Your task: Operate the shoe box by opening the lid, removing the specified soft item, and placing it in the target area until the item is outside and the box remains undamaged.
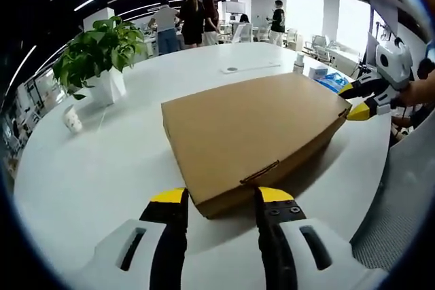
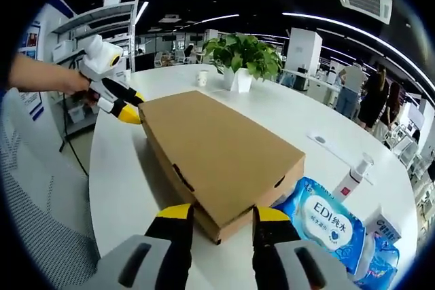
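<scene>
A closed brown cardboard shoe box (image 1: 251,134) lies flat on the white round table (image 1: 102,174), its lid tab tucked in on the near side. My left gripper (image 1: 222,198) is open, and its yellow-tipped jaws stand on either side of the box's near corner. In the left gripper view, the right gripper (image 1: 353,102) is at the far right corner of the box. The right gripper view shows the box (image 2: 217,151) from the opposite end. There my right gripper (image 2: 224,215) is open astride the near corner. The left gripper (image 2: 134,107), held by a hand, touches the far corner.
A potted green plant (image 1: 102,49) in a white pot and a small cup (image 1: 71,120) stand left of the box. Blue wet-wipe packs (image 2: 326,225), a white bottle (image 2: 350,181) and a small white carton (image 2: 384,225) lie by the box's right end. Several people stand in the office behind.
</scene>
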{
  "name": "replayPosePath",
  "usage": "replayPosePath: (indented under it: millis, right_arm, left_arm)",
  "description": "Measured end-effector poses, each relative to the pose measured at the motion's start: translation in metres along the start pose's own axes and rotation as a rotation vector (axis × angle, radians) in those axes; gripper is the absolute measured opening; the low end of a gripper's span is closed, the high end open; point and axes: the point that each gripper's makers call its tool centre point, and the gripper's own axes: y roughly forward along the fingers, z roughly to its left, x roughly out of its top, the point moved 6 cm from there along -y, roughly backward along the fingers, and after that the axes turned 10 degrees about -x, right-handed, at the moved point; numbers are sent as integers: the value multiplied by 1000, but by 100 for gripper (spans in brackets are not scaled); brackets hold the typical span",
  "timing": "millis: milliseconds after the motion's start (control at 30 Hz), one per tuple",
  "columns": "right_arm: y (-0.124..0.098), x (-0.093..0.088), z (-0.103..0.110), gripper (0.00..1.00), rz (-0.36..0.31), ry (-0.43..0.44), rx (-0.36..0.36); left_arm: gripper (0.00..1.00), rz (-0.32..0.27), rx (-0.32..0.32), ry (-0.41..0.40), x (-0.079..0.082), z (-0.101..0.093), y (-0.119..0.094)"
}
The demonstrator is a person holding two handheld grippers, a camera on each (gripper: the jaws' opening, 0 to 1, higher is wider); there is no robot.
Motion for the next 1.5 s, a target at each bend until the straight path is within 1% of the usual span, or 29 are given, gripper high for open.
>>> replayPosePath:
  millis: [433, 1133, 1333, 1500]
  right_arm:
    - [13, 8, -11, 31, 2, 9, -3]
    - [41, 23, -33, 32, 28, 12, -6]
    - [47, 26, -39, 32, 36, 17, -13]
    - [50, 28, -43, 32, 41, 10, -15]
  left_arm:
    - [40, 2, 2, -3, 11, 11, 10]
    - [40, 8, 8, -14, 31, 31, 29]
    - [40, 16, 4, -12, 38, 37, 36]
    - [40, 15, 1, -17, 40, 40, 39]
